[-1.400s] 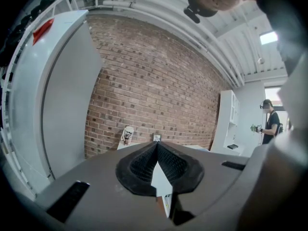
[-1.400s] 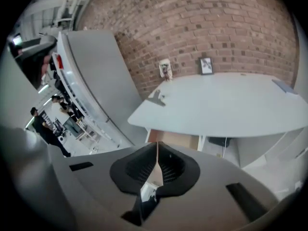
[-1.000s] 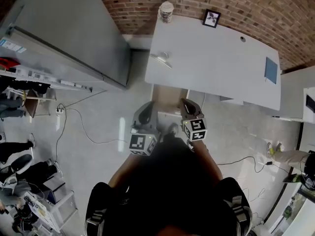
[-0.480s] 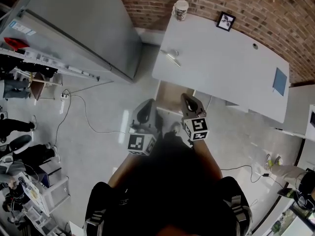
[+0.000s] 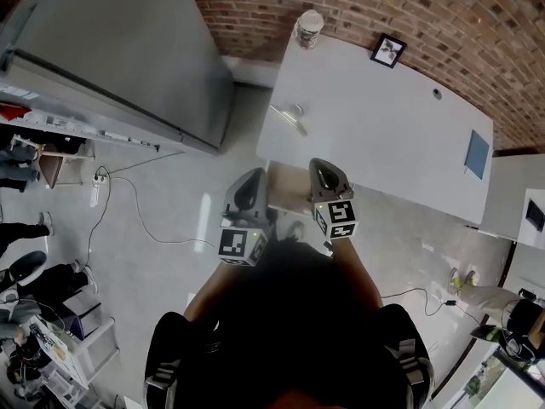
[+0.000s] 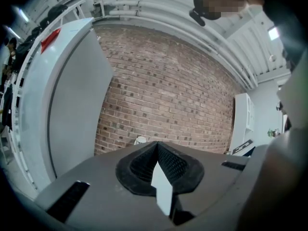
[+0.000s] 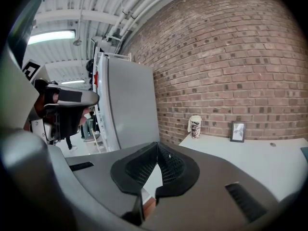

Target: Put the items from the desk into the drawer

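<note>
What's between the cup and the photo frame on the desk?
Nothing: bare desk between cup and photo frame. Head view and right gripper view both show it.

Left grey two-jaw gripper [image 5: 253, 181] and right grey two-jaw gripper [image 5: 324, 170] held side by side.
Both point forward, near each other; each one's black ribbed jaws meet at the tips, gripping nothing.

Left gripper [image 5: 253, 184] and right gripper [image 5: 324, 174] have grey shells, black ribbed pads [image 6: 169, 165], 1 marker cube [image 5: 241, 245] each.
</note>
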`<action>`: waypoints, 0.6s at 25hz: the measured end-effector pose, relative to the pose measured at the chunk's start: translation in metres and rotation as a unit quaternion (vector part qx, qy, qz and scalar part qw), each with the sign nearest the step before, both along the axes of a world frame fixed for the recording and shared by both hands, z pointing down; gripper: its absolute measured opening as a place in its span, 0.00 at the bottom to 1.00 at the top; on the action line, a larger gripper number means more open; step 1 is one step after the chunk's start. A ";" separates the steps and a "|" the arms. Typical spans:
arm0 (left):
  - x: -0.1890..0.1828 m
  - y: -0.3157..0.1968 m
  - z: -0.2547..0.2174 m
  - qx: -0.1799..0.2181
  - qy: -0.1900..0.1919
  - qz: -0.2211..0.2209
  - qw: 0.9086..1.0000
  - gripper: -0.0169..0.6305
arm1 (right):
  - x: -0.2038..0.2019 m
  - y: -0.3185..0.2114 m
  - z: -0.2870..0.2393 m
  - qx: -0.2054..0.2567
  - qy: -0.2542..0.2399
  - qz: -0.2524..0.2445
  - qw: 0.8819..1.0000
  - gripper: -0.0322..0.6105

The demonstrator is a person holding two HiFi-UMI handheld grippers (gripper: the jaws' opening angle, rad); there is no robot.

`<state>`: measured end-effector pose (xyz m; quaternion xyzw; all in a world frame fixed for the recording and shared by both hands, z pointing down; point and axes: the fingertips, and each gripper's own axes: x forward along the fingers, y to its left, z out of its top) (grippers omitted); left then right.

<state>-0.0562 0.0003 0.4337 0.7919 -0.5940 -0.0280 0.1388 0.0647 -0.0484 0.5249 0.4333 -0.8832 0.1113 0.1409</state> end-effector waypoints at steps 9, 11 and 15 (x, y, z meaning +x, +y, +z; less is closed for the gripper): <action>-0.009 -0.076 0.016 -0.023 0.007 0.032 0.999 0.03 | -0.014 -0.069 0.039 -0.046 0.024 0.011 0.999 0.05; -0.013 -0.090 0.020 -0.023 0.010 0.034 0.999 0.03 | -0.019 -0.082 0.052 -0.058 0.030 0.010 0.998 0.06; -0.021 -0.107 0.031 -0.032 0.011 0.039 0.999 0.03 | -0.029 -0.103 0.083 -0.085 0.035 0.008 0.996 0.07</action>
